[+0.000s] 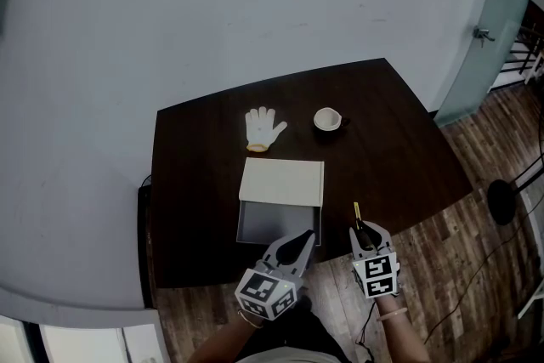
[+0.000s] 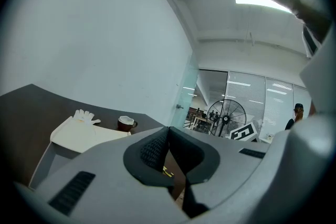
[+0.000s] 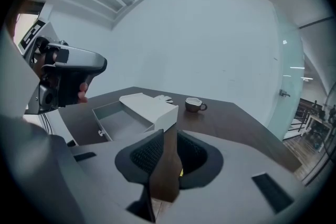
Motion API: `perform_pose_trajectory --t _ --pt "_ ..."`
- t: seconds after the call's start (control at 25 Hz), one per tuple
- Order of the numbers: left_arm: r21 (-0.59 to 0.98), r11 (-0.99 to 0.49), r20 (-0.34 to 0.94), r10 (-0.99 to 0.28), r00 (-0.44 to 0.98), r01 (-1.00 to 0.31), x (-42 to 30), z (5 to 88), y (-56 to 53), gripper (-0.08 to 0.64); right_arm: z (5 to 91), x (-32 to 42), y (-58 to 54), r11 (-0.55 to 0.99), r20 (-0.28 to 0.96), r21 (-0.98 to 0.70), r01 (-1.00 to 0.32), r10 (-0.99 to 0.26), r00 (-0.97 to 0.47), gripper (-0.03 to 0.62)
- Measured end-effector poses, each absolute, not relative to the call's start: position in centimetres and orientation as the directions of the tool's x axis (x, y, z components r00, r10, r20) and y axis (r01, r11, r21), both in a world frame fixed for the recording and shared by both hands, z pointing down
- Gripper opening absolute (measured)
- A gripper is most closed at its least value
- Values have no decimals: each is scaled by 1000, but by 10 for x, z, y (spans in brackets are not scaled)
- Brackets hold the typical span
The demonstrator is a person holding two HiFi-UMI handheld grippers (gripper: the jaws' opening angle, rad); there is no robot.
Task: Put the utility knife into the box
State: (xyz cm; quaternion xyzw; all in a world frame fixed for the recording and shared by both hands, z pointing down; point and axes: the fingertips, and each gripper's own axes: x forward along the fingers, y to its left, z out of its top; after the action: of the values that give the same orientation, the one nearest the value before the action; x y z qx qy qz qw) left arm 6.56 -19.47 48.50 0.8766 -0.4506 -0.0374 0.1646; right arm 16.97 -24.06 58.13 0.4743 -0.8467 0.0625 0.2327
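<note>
The utility knife (image 1: 357, 214), yellow and black, lies on the dark table (image 1: 391, 149) near its front edge, just right of the box. The grey box (image 1: 248, 227) stands open, its white lid (image 1: 281, 182) tipped back behind it. My right gripper (image 1: 365, 231) hovers over the knife's near end with its jaws apart. In the right gripper view a strip of table shows between the pads, and a bit of yellow knife (image 3: 181, 171) peeks out under the right one. My left gripper (image 1: 303, 241) is at the box's front right corner, its pads (image 2: 157, 147) meeting at the tips.
A white glove (image 1: 264, 128) and a small brown cup (image 1: 327, 120) sit behind the box at the table's far side. The table's front edge runs just under both grippers, with wood floor (image 1: 459, 268) beyond. A fan (image 2: 226, 118) stands farther off.
</note>
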Motion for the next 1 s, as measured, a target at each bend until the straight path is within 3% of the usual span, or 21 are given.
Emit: perform_pose_trajectory --t 1.0 --pt "389 -520 145 -780 608 -760 49 525 -235 18 675 198 -281 480 615 117 -870 -722 -316 101"
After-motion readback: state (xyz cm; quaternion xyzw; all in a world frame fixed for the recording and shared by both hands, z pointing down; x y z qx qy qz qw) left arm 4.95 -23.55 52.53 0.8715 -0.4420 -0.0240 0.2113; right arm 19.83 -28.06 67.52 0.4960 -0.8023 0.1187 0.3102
